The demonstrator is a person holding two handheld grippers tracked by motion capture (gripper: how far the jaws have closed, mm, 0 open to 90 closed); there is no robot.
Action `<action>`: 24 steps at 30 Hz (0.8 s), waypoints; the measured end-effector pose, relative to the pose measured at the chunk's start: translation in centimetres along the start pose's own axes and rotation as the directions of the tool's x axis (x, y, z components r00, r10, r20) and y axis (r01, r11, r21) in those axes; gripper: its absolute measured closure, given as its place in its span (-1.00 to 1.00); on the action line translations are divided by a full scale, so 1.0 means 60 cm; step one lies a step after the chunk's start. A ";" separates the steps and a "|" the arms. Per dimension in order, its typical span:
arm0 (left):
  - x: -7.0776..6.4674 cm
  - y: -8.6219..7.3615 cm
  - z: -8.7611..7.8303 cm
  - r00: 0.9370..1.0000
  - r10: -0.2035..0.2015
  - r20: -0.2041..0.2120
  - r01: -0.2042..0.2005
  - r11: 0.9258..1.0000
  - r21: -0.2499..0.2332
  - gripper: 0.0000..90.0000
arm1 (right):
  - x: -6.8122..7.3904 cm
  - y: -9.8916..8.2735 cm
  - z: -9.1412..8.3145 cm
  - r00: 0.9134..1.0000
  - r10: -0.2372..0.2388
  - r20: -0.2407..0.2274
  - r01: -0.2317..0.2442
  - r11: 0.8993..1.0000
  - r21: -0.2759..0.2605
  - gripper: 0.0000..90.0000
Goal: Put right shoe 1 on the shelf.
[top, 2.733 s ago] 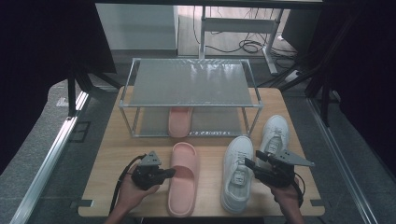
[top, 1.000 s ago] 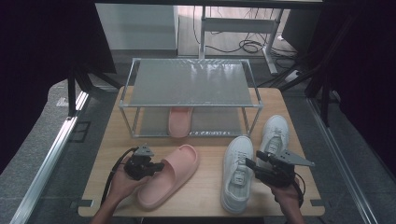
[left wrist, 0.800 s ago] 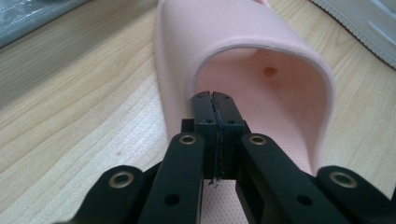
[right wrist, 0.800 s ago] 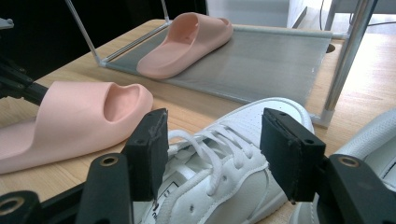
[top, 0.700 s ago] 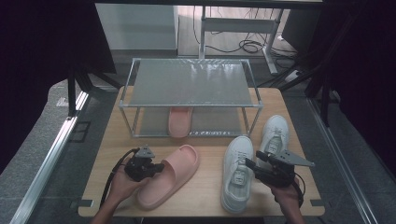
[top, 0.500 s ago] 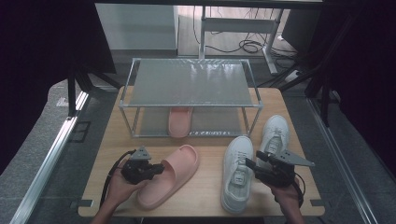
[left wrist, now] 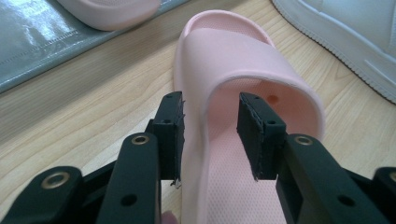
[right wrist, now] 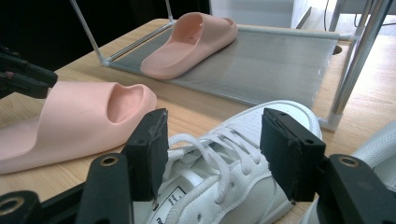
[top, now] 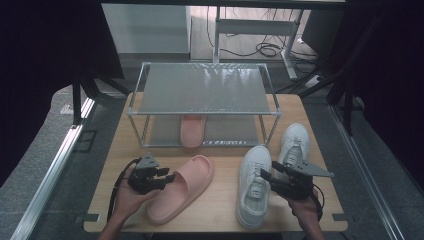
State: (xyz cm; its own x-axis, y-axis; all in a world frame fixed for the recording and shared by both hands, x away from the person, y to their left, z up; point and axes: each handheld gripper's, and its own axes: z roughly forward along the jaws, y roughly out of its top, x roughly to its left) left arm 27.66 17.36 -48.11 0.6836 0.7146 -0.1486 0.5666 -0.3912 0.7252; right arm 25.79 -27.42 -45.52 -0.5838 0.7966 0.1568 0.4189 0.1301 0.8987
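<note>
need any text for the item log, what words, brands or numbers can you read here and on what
White sneaker: a dark printed tag on the tongue by the laces, cut off and too blurred to read.
Same sneaker from the high view: a dark mark on the tongue, too small to read.
Pink slide, second pink slide on the rack shelf: no text visible.

You have wooden table [top: 220,210] under everything, pale plank top. Two-tier metal shoe rack [top: 205,87] stands at your far side of it, grey mesh shelves, thin silver legs. Pink slipper [top: 192,131] lies on lower shelf, toe toward you, near shelf's middle. White sneaker [top: 295,142] sits on tabletop near right edge, just off rack's right front leg. Black cables [top: 265,49] lie tangled on floor beyond table.
</note>
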 end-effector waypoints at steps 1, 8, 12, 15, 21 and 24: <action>0.001 0.002 0.006 1.000 0.001 -0.001 -0.001 1.000 0.011 0.37 | 0.000 0.000 0.000 1.000 0.000 -0.001 0.000 1.000 -0.001 -0.05; 0.010 0.007 0.019 1.000 -0.015 -0.007 0.015 1.000 0.018 0.38 | 0.001 0.002 -0.009 1.000 0.001 0.005 -0.001 1.000 -0.012 -0.06; 0.007 0.007 0.015 1.000 -0.010 -0.001 0.010 1.000 0.010 0.38 | 0.001 0.001 -0.011 1.000 0.000 0.012 0.000 1.000 -0.012 -0.05; -0.002 0.005 0.003 1.000 -0.004 0.013 0.004 1.000 -0.003 0.38 | 0.002 0.001 -0.012 1.000 0.001 0.014 -0.001 1.000 -0.013 -0.05; -0.024 -0.002 -0.008 0.998 0.008 0.059 -0.008 1.000 -0.011 0.39 | 0.002 0.001 -0.011 1.000 0.000 0.014 0.000 1.000 -0.011 -0.06; -0.034 -0.006 -0.002 0.996 0.006 0.084 -0.006 1.000 0.002 0.39 | 0.002 0.000 -0.010 1.000 -0.001 0.013 0.001 1.000 -0.008 -0.06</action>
State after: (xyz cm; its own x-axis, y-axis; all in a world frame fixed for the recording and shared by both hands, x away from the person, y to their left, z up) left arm 26.02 16.12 -47.96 0.7229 0.6612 -0.2005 0.5634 -0.3961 0.7250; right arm 25.33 -27.68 -45.26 -0.5753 0.8039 0.1511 0.4127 0.1258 0.9021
